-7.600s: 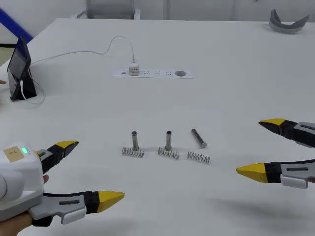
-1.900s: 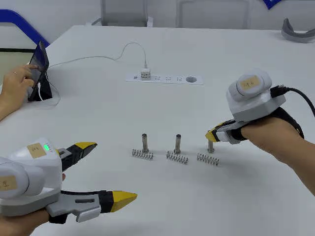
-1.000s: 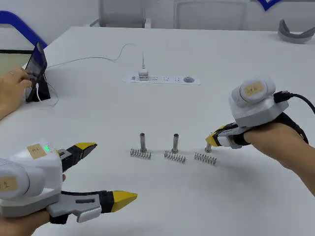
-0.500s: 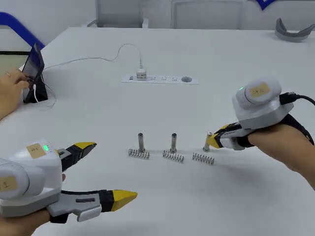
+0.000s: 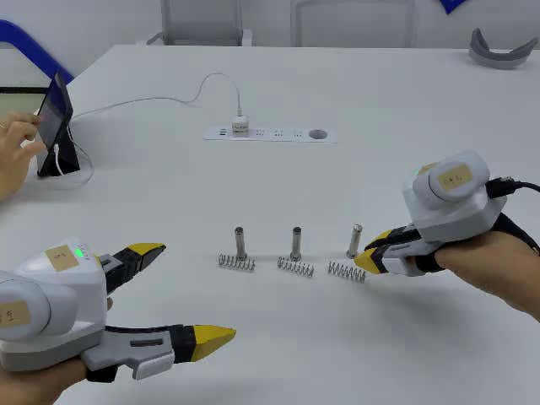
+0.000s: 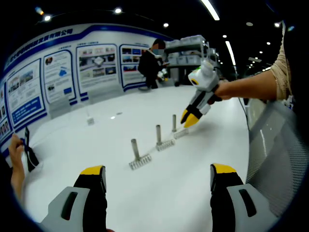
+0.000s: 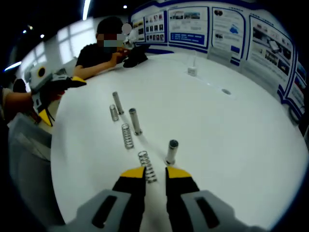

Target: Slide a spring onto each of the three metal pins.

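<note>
Three metal pins stand upright in a row: left pin (image 5: 240,242), middle pin (image 5: 296,243), right pin (image 5: 354,241). A spring lies flat in front of each: left spring (image 5: 234,262), middle spring (image 5: 295,267), right spring (image 5: 346,272). My right gripper (image 5: 369,257) sits low at the right spring's end. Its jaws stand narrowly open, and the right spring (image 7: 146,166) runs in between the tips, beside the right pin (image 7: 171,151). My left gripper (image 5: 181,294) hovers wide open at the near left, well short of the left pin (image 6: 135,150).
A white power strip (image 5: 270,133) with a plugged charger and cable lies farther back. At the far left a tablet on a stand (image 5: 55,126) is touched by a person's hand (image 5: 13,156). A grey curved part (image 5: 502,46) lies at the far right.
The right pin, lying flat at first, now stands upright. My right gripper has let go of it and dropped back to the right spring's end. The left gripper has stayed put.
</note>
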Tool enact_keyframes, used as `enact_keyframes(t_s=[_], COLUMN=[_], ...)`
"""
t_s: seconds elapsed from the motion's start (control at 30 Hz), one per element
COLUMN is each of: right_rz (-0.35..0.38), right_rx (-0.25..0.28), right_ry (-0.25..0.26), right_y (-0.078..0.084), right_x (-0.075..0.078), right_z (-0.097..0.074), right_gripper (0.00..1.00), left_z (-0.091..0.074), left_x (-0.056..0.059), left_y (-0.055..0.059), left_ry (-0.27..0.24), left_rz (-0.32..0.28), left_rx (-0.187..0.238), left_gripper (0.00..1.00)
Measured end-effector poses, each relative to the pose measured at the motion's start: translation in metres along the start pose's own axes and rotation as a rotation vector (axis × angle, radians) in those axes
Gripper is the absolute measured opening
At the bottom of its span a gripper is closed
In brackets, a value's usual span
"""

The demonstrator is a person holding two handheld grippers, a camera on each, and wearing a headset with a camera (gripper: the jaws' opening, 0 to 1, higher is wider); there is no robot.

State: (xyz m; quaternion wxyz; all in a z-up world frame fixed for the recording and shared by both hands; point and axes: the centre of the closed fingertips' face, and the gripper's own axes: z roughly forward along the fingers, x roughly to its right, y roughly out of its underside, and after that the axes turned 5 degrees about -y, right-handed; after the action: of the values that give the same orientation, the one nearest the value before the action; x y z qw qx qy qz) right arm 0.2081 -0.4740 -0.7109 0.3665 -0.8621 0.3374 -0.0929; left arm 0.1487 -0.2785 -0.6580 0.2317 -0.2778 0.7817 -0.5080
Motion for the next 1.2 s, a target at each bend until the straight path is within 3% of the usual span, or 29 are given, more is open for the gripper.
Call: enact_keyframes(t_s=[0.3, 0.93, 1.2], right_rz=[-0.021, -0.162, -0.156], right_rx=[-0.027, -0.163, -0.176], right_ry=[-0.029, -0.089, -0.101], right_y=[0.006, 0.020, 0.022], right_x=[0.000, -0.012, -0.013], right_z=[0.007, 0.019, 0.019], right_gripper=[0.17, 0.14, 0.12], left_z=[-0.002, 0.001, 0.003], left_x=[-0.001, 0.004, 0.010], left_y=[0.002, 0.004, 0.005], left_ry=[-0.005, 0.011, 0.033], left_rz=[-0.003, -0.007, -0.002], left_rx=[-0.005, -0.011, -0.012], left_gripper=[0.90, 0.89, 0.87])
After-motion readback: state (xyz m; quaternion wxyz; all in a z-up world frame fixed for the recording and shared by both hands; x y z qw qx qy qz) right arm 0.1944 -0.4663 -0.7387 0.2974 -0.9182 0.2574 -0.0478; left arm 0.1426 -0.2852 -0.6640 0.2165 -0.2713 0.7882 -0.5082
